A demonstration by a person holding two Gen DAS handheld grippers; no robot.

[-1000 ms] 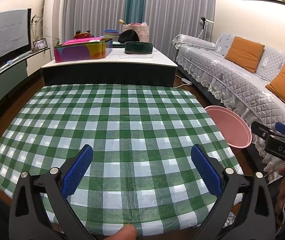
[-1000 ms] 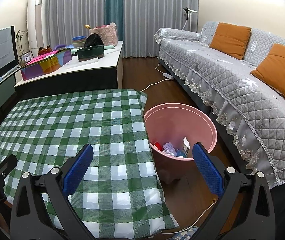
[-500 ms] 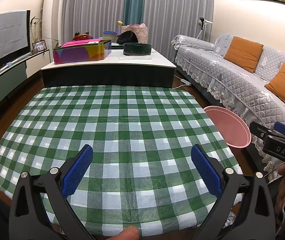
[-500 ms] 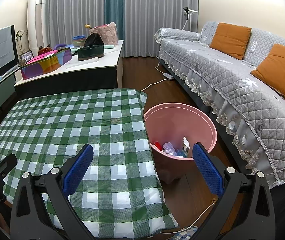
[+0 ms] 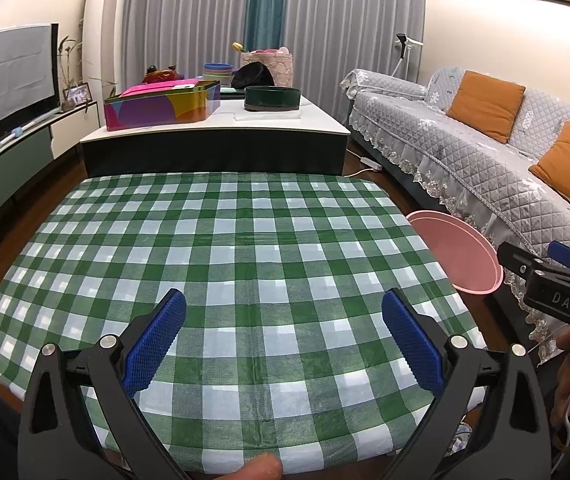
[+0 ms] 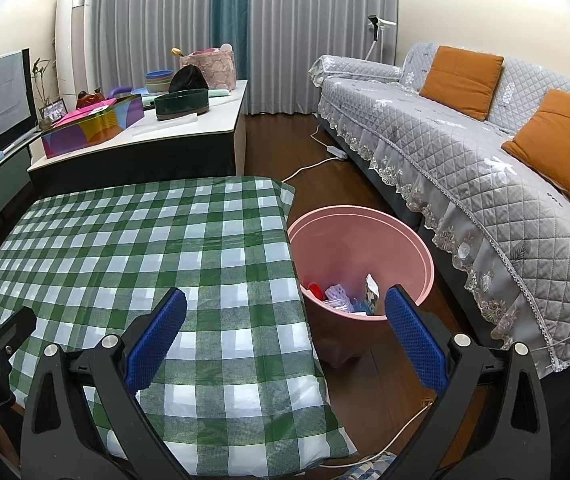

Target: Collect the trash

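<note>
A pink bin (image 6: 365,248) stands on the floor at the right side of a table with a green checked cloth (image 6: 145,248). Several scraps of trash (image 6: 343,298) lie at its bottom. My right gripper (image 6: 285,332) hangs open and empty over the table's right edge and the bin. In the left wrist view the cloth (image 5: 225,248) lies bare, and my left gripper (image 5: 283,332) is open above its near edge with nothing between its blue pads. Only the bin's rim (image 5: 461,252) shows there, beside the right gripper's body (image 5: 557,280).
A grey quilted sofa (image 6: 485,168) with orange cushions runs along the right, close to the bin. Behind the table a low white-topped cabinet (image 5: 221,128) carries a colourful box (image 5: 161,106) and bowls. A cable (image 6: 313,164) trails over the wooden floor. A screen (image 5: 9,76) stands at left.
Both grippers have stayed open and almost still; the left wrist view has drifted back very slightly. Nothing on the table or in the bin moved.
</note>
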